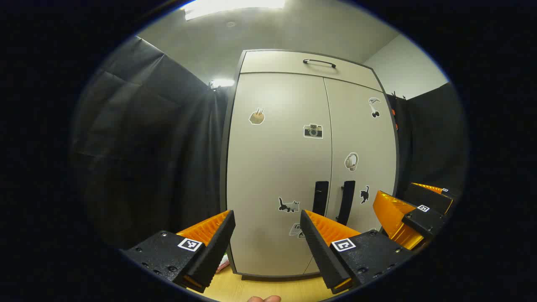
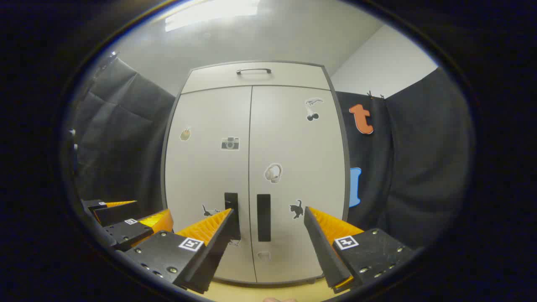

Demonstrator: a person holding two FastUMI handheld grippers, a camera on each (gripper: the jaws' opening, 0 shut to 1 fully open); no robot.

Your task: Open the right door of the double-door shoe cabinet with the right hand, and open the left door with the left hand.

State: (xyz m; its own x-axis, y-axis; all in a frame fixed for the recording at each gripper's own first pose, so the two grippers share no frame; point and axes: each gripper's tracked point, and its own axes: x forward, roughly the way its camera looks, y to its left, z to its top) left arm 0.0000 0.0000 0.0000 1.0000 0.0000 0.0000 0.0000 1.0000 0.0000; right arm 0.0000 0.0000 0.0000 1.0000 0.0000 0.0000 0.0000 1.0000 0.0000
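Note:
A pale double-door shoe cabinet (image 1: 277,167) (image 2: 209,176) stands ahead with both doors closed and stickers on them. Two dark vertical handles sit either side of the centre seam: the left door handle (image 1: 320,198) (image 2: 231,209) and the right door handle (image 1: 346,201) (image 2: 263,217). My left gripper (image 1: 267,228) is open, short of the left door, with nothing between its fingers. My right gripper (image 2: 268,226) is open too, lined up roughly with the right handle but apart from it. The right gripper (image 1: 413,214) also appears at the right of the left gripper view, and the left gripper (image 2: 126,220) at lower left of the right gripper view.
A drawer front with a dark bar handle (image 1: 319,63) (image 2: 253,71) tops the cabinet. Black cloth walls (image 1: 142,147) (image 2: 415,159) close in both sides. The wooden floor (image 1: 268,289) runs beneath the cabinet. A fingertip (image 1: 263,298) shows at the bottom edge.

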